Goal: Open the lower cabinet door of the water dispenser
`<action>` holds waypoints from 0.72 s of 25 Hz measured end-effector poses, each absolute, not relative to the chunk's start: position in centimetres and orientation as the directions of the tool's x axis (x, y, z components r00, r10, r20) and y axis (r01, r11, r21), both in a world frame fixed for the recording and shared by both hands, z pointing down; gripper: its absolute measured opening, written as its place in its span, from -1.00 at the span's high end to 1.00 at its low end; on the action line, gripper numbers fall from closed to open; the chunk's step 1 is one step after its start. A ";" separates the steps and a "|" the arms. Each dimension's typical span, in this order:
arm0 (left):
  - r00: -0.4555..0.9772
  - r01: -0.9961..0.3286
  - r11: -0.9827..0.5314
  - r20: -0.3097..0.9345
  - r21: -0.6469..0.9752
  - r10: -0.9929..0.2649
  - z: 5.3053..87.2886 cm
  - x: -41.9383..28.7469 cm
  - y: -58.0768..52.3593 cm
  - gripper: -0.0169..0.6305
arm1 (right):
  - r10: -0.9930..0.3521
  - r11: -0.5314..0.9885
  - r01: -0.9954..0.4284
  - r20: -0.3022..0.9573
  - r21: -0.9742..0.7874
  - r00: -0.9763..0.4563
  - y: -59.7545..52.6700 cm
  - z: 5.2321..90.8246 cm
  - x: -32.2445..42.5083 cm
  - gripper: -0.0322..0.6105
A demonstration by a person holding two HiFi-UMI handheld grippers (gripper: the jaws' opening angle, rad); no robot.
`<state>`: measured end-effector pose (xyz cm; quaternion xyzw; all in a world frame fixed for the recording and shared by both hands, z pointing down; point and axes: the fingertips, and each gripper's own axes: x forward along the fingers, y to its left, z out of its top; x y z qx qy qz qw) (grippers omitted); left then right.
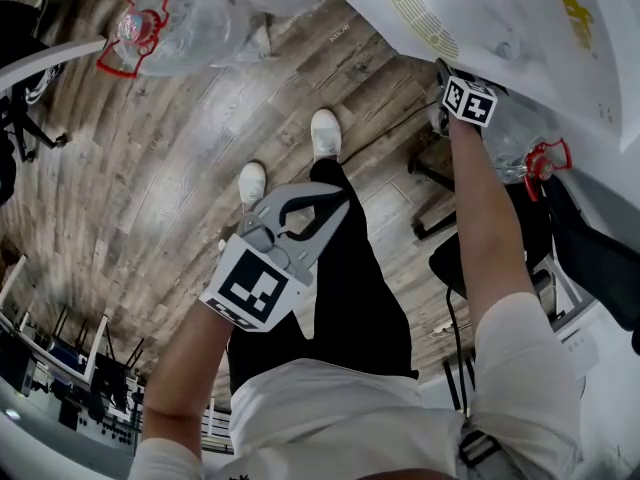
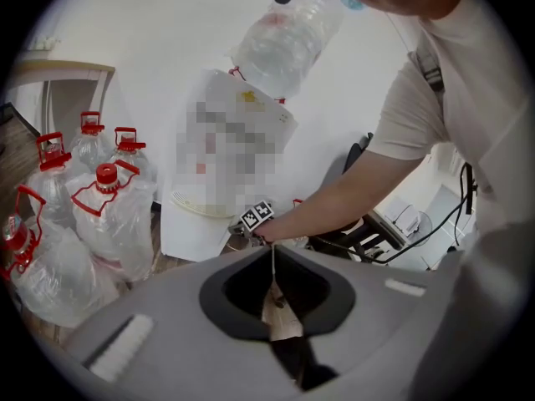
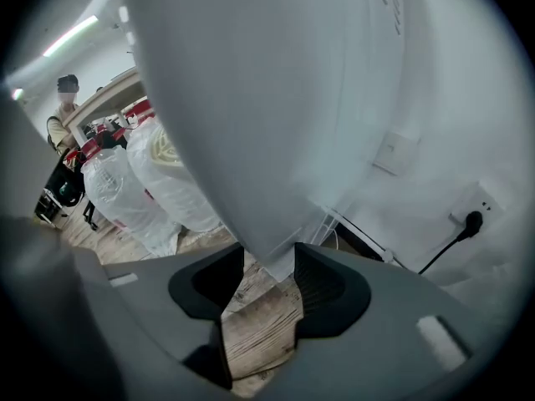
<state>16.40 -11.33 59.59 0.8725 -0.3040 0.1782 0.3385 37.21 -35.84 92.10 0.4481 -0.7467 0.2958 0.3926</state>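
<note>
**Door corner between the right jaws; no swing evident yet**

At far left I note bagged water bottles [image 1: 185, 28] on the wood floor [image 1: 200, 158], well apart from the work; they play no part. My left gripper [image 1: 340, 201] hangs in front of the legs, above the shoes [image 1: 325, 133]; its jaws meet at the tips and grip nothing, with only floor showing through the loop behind them; I record it as idle.

Further right, my right gripper [image 3: 272, 267] reaches out low to the water dispenser [image 1: 500, 18]; in the right gripper view its jaws stand a little apart, with the bottom corner of the lower cabinet door [image 3: 251, 124] wedged between them; the white panel appears to touch both pads [image 3: 322, 278]. I judge this a grip on the door's edge, though I cannot tell how firm it is. The door sits at the foot of the dispenser, beneath the inverted bottle [image 2: 284, 44]; the wall and a plugged socket [image 3: 472, 221] lie beyond it to the right.

Step in hand, in my judgement: the grasp is made and the swing is next; no view shows me whether the door is off its frame yet. The next move calls for a steady pull along an arc about the hinge side, the wrist turning with the panel so that the corner does not slip from the pads; the left gripper should keep clear of the door's path.
</note>
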 end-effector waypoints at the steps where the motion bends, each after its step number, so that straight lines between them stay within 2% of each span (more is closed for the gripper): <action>1: 0.751 -0.652 -0.583 0.518 0.485 -0.410 59.7 16.4 -11.5 0.78 | -0.436 0.424 -0.901 0.850 -0.094 -0.294 -36.1 92.2 37.2 0.39; 4: 0.747 -0.658 -0.556 0.528 0.508 -0.403 59.7 16.2 -11.6 0.78 | -0.432 0.407 -0.905 0.848 -0.121 -0.308 -35.9 92.2 37.2 0.39; 18: 0.772 -0.626 -0.602 0.507 0.496 -0.384 59.3 15.5 -10.8 0.78 | -0.428 0.360 -0.927 0.864 -0.108 -0.266 -34.1 92.1 36.5 0.41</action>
